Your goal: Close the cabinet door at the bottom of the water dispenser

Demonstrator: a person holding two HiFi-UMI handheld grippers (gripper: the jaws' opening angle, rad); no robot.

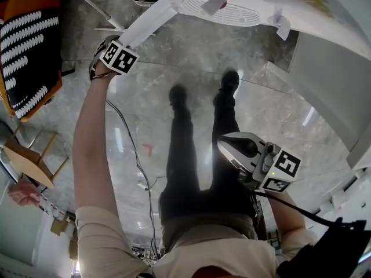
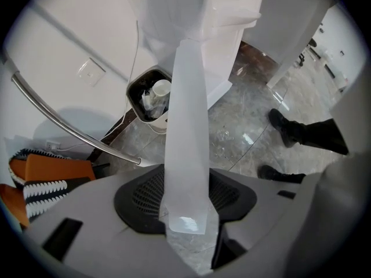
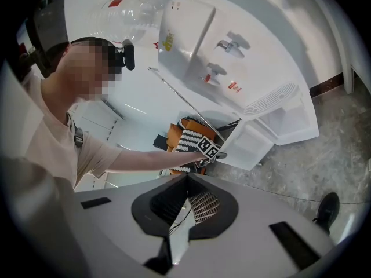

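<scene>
The left gripper [image 2: 186,185] is right up close. Its two jaws squeeze the thin edge of the white cabinet door [image 2: 188,97], one pad on each side. It points down at the floor [image 2: 243,126], which is grey and shiny. The door runs straight away from the jaws to the bottom of the water dispenser [image 2: 194,7]. It hangs swung out, not shut. Just past the gripper, to the left of the door, sits a small bin [image 2: 149,100] with white rubbish in it. To the right of the gripper are the person's two black shoes [image 2: 290,129]. The right gripper [image 3: 186,181] is well away from the door, up over the person's legs. Its jaws are together with nothing in them
</scene>
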